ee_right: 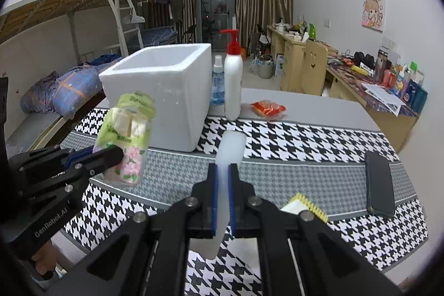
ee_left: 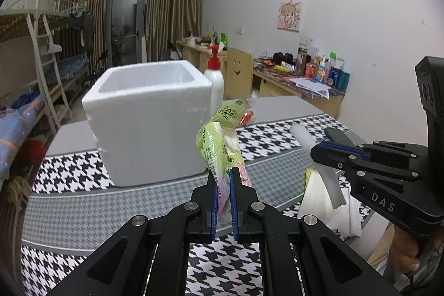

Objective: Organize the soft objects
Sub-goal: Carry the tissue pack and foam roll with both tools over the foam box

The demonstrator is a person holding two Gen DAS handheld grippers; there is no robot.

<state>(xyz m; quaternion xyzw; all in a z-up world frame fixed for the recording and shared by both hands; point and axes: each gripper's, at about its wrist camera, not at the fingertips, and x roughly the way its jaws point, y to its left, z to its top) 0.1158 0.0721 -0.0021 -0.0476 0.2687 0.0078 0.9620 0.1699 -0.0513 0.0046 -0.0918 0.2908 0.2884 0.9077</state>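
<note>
My left gripper is shut on a green and pink plastic packet of white tissues and holds it above the table, in front of the white foam box. The packet also shows in the right wrist view. My right gripper is shut on a white foam strip, held above the houndstooth cloth; the strip shows in the left wrist view. The foam box stands open at the back left. A red packet lies on the grey table.
A white pump bottle and a blue spray bottle stand right of the box. A black phone lies at the right. A yellow and white sponge lies near my right gripper. White plastic bag.
</note>
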